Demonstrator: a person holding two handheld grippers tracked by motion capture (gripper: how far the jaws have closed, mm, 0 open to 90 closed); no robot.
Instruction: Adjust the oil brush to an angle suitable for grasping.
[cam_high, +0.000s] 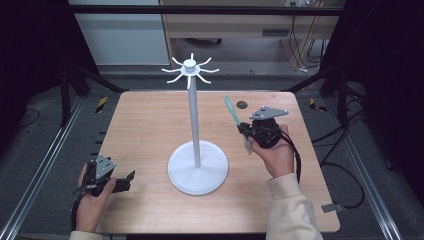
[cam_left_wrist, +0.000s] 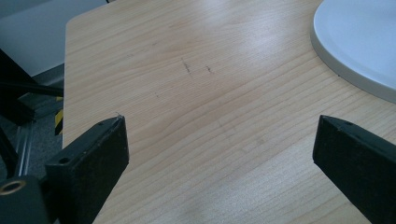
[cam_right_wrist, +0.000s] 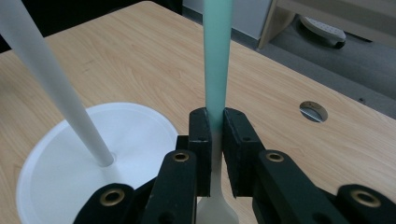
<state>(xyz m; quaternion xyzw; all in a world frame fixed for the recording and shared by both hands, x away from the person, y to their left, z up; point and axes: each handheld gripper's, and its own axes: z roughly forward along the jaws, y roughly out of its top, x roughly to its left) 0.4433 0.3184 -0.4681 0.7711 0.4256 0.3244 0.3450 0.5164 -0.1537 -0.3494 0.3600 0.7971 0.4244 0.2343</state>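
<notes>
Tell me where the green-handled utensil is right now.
The green-handled utensil is clamped in the right hand-held gripper, held above the table's right half in the high view, right of the white stand, handle pointing up and away.

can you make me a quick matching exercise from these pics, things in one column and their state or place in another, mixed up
Things:
1. left tongs
2. right tongs
3. white metal hook stand with round base
4. small round dark hole in the wooden tabletop

States or places:
A. upright at the middle of the table
B. open, with nothing between the jaws
C. near the table's far edge, right of the stand's pole
D. shut on a slim utensil with a pale green handle

Pairs: 1-B, 2-D, 3-A, 4-C
</notes>
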